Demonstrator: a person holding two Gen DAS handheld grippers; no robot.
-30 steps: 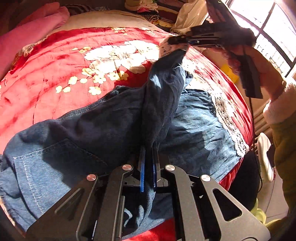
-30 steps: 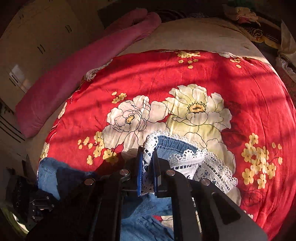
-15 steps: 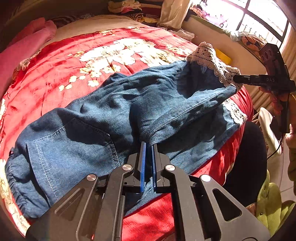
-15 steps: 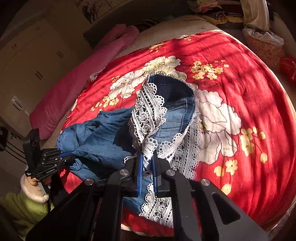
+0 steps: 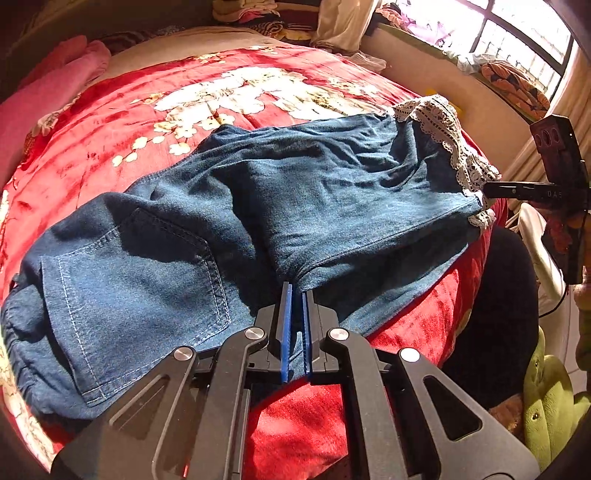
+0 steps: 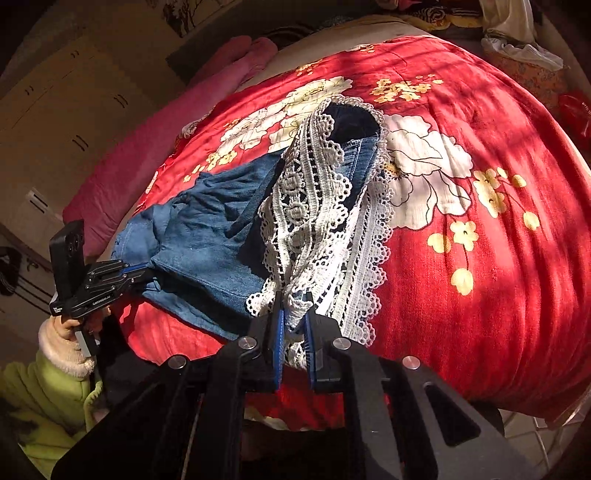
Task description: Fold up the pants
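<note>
Blue denim pants (image 5: 155,266) with white lace hems (image 5: 454,144) lie across a red flowered bedspread (image 5: 110,122), one leg folded over the other. My left gripper (image 5: 295,295) is shut on the denim at the crotch-side fold near the bed's front edge. My right gripper (image 6: 293,306) is shut on the lace hem (image 6: 314,221) of the upper leg, also near the front edge. From the left wrist view the right gripper (image 5: 491,190) shows at the far right, pinching the hem. The left gripper (image 6: 142,273) appears at the left of the right wrist view, clamped on denim (image 6: 199,229).
A pink pillow (image 6: 166,147) lies along the bed's far side. Piled clothes (image 5: 273,18) sit past the bed's head, near a window (image 5: 498,33). A person's green sleeve with a fleece cuff (image 6: 55,354) is at the lower left. Cupboards (image 6: 55,110) stand beyond the bed.
My right gripper has swung the lace-hemmed leg from the far middle of the bed back to the near edge, laying it over the other leg. The left gripper shifted slightly.
</note>
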